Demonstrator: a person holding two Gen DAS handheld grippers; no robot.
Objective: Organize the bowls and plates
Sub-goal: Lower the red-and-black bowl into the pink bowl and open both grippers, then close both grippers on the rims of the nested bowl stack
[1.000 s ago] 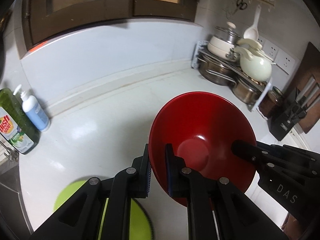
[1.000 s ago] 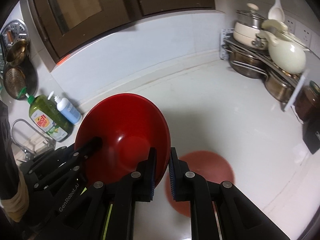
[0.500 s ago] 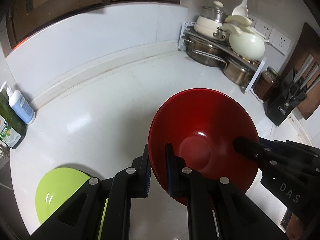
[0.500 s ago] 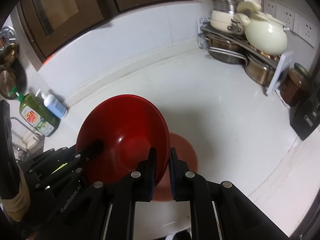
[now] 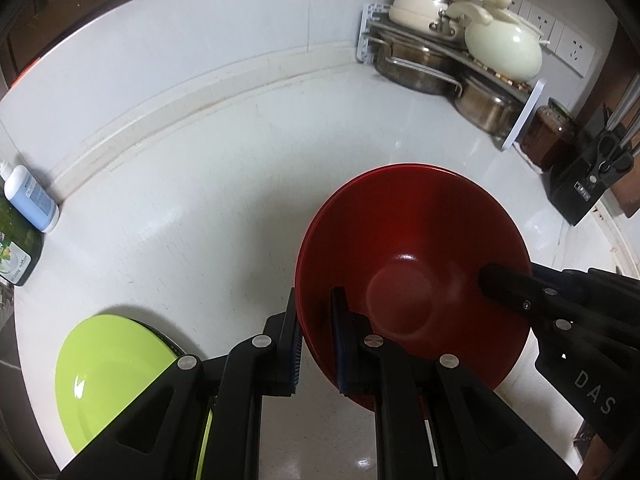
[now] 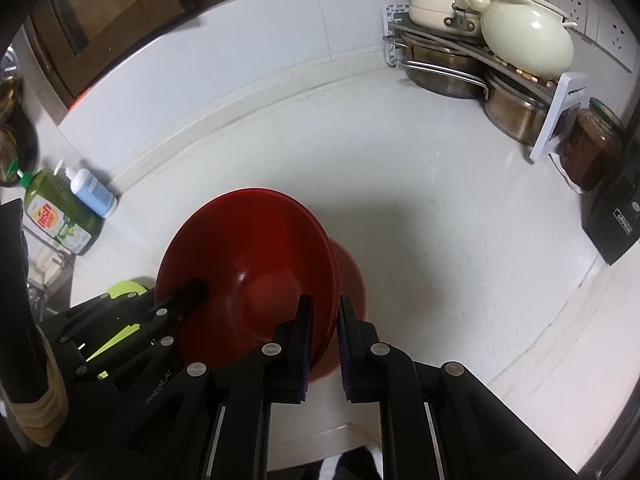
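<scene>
A red bowl (image 5: pixel 412 256) is held between both grippers. My left gripper (image 5: pixel 316 320) is shut on its left rim, and my right gripper (image 6: pixel 323 326) is shut on its right rim; the bowl also shows in the right wrist view (image 6: pixel 248 264). A second red dish (image 6: pixel 352 276) sits on the white counter right under it; whether they touch cannot be told. A lime green plate (image 5: pixel 108 364) lies on the counter to the left, partly hidden by my left gripper's body.
A rack of steel pots and cream cookware (image 5: pixel 460 56) stands at the back right corner, with a jar (image 6: pixel 588 148) and a black knife block (image 5: pixel 580 184) beside it. Dish soap (image 6: pixel 56 216) and a pump bottle (image 6: pixel 92 192) stand at the left by the sink.
Both grippers have carried the red bowl down and forward over the counter. It now hangs just over the second red dish, and the green plate shows more fully.
</scene>
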